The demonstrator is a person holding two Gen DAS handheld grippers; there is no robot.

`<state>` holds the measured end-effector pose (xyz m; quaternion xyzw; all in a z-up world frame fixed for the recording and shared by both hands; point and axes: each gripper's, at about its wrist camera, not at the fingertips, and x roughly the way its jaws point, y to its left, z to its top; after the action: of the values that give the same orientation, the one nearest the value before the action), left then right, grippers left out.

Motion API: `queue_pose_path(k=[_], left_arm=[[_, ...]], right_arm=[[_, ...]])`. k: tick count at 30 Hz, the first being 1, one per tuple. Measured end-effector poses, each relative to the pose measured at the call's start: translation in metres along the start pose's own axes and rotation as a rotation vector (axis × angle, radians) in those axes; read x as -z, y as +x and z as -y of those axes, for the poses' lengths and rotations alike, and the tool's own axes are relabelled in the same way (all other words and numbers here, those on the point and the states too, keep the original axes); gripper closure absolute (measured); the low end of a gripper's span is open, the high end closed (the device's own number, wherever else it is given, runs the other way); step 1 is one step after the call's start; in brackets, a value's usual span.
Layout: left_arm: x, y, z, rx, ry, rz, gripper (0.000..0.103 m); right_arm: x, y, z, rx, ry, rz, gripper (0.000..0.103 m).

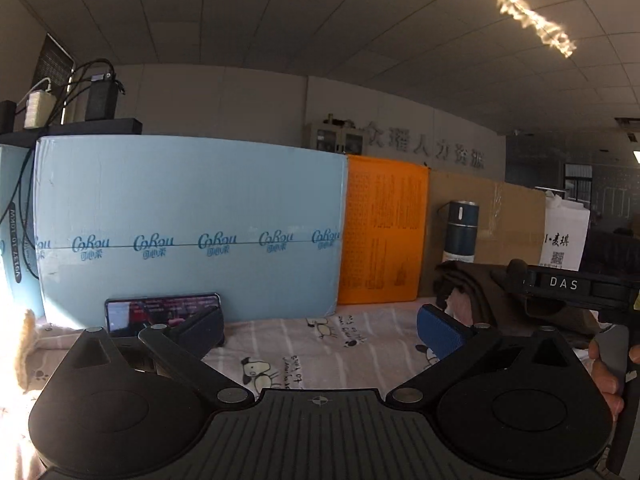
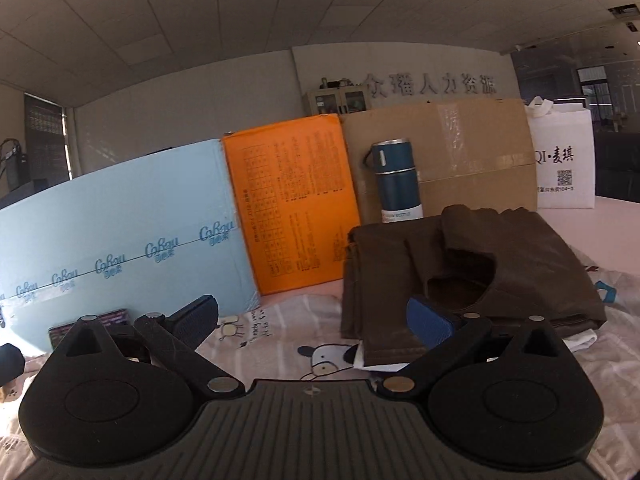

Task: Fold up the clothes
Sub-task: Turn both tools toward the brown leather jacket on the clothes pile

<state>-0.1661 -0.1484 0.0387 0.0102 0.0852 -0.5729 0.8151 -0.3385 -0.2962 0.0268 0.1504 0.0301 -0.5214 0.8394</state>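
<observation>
Blue textured pads line the fingers of both tools I am guiding, and both pairs stand spread wide with nothing between them. My left gripper hovers over a pale pink sheet printed with cartoon dogs and handwriting; its pads touch no cloth. My right gripper is likewise agape and holds nothing; its right pad sits just in front of the near edge of the brown garment, though I cannot tell whether it touches. That garment lies folded into a rough stack on the sheet, right of centre in the right wrist view, with a bit of white fabric peeking from under it. In the left wrist view the same brown garment lies off to the right, near the other tool and the hand holding it. A phone leans against a light blue carton. Beside the carton stand an orange box, a cardboard box, a dark blue flask and a white bag.
</observation>
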Motion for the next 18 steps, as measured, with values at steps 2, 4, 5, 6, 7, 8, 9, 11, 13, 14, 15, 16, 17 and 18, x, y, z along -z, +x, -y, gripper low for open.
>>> queue_pose_path(k=[2, 4, 5, 6, 7, 8, 9, 11, 13, 14, 15, 16, 17, 18], left_arm=[[-0.001, 0.017, 0.014, 0.054, -0.002, -0.026, 0.000], [0.000, 0.033, 0.028, 0.087, 0.011, -0.022, 0.000], [0.001, 0.041, 0.034, 0.108, 0.020, -0.020, 0.001], [0.003, 0.049, 0.040, 0.130, 0.029, -0.018, 0.004], [0.004, 0.056, 0.047, 0.151, 0.038, -0.016, 0.005], [0.006, 0.063, 0.054, 0.177, 0.054, -0.014, 0.005], [0.009, 0.069, 0.061, 0.204, 0.071, -0.013, 0.006], [0.015, 0.078, 0.077, 0.240, 0.135, -0.013, 0.010], [0.023, 0.091, 0.101, 0.285, 0.237, -0.012, 0.015], [0.027, 0.096, 0.112, 0.304, 0.282, -0.013, 0.017], [0.030, 0.101, 0.120, 0.328, 0.298, -0.019, 0.021], [0.032, 0.105, 0.128, 0.352, 0.312, -0.026, 0.024], [0.035, 0.110, 0.136, 0.376, 0.325, -0.033, 0.025], [0.036, 0.115, 0.141, 0.398, 0.324, -0.045, 0.025]], right_arm=[[-0.009, 0.013, 0.028, 0.115, 0.014, 0.019, 0.001], [-0.014, 0.030, 0.052, 0.217, 0.018, 0.010, 0.001], [-0.017, 0.039, 0.066, 0.269, 0.023, 0.001, 0.001], [-0.018, 0.045, 0.079, 0.298, 0.035, -0.012, 0.001], [-0.018, 0.051, 0.090, 0.323, 0.045, -0.027, 0.001], [-0.018, 0.056, 0.098, 0.333, 0.047, -0.049, 0.003], [-0.017, 0.062, 0.105, 0.342, 0.048, -0.073, 0.003], [-0.013, 0.075, 0.118, 0.353, 0.056, -0.116, 0.008], [-0.010, 0.085, 0.128, 0.356, 0.086, -0.130, 0.011], [-0.011, 0.085, 0.131, 0.358, 0.095, -0.126, 0.017], [-0.011, 0.086, 0.133, 0.358, 0.103, -0.123, 0.020], [-0.013, 0.086, 0.135, 0.350, 0.107, -0.121, 0.028], [-0.014, 0.087, 0.137, 0.342, 0.111, -0.118, 0.040], [-0.016, 0.087, 0.140, 0.335, 0.118, -0.115, 0.046]])
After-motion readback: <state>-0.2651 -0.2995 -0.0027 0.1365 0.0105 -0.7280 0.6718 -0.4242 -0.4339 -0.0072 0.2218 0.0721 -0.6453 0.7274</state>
